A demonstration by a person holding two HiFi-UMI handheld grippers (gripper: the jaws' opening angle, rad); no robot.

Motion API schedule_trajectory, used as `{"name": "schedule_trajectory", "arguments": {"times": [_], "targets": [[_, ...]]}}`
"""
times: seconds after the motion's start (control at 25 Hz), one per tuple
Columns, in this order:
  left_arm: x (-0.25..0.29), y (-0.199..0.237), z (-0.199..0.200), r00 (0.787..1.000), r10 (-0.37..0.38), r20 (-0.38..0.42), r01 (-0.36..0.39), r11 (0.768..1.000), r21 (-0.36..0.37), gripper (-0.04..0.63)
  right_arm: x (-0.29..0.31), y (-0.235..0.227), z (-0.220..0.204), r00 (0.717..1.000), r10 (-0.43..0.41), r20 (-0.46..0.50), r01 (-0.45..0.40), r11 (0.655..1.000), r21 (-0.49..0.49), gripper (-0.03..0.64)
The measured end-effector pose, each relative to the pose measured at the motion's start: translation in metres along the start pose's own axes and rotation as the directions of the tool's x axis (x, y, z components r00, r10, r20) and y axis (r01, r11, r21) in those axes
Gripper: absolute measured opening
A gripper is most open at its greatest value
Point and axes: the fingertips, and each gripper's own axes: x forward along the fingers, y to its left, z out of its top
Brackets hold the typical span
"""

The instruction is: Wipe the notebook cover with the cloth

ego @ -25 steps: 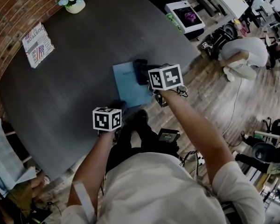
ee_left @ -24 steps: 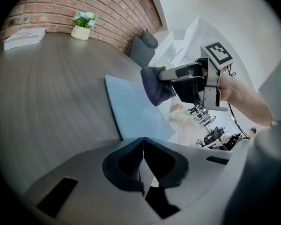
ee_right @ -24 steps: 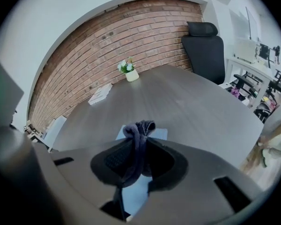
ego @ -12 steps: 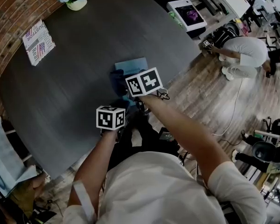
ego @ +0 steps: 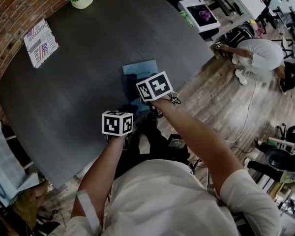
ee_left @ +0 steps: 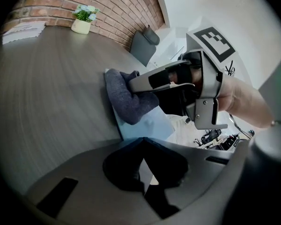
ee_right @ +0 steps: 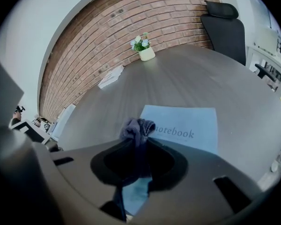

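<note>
The right gripper [ee_right: 137, 140] has its jaws closed tight on a bunched, dark blue-grey fabric cloth [ee_left: 126, 101], which is pressed down on a thin, light blue rectangular notebook [ee_right: 187, 122] lying flat near the right edge of the dark grey wooden table [ego: 73, 77]. The cloth sits at the cover's left edge, toward its far end, and spills slightly onto the table. From these jaws the bare cover spreads to the right and back toward the near side, so the next wiping stroke would probably sweep rightward across it. The notebook's long axis runs roughly near to far, with the dark printed word "notebook" running across the cover just right of the cloth. The left gripper [ee_left: 141, 143] sits at the notebook's near end. Its jaws are drawn together, and the pale sliver showing between them looks like the notebook's near edge, so it is probably pinning the book in place. The right gripper is the one over the cover and is already in contact through the cloth, while the left reaches only the near edge. The cover looks smooth, matte and evenly coloured, with no stain or spill that I can make out, and it lies flat with no lifted corner.
</note>
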Motion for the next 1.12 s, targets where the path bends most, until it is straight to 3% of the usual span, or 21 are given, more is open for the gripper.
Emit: {"name": "schedule_trajectory", "arguments": {"times": [1.12], "targets": [[0.0,0.0,0.0,0.999,0.036,0.005,-0.036,0.999,-0.004,0.008,-0.066,-0.092,-0.033,0.977,-0.209,0.031,0.208,0.978,0.011,0.095]]}}
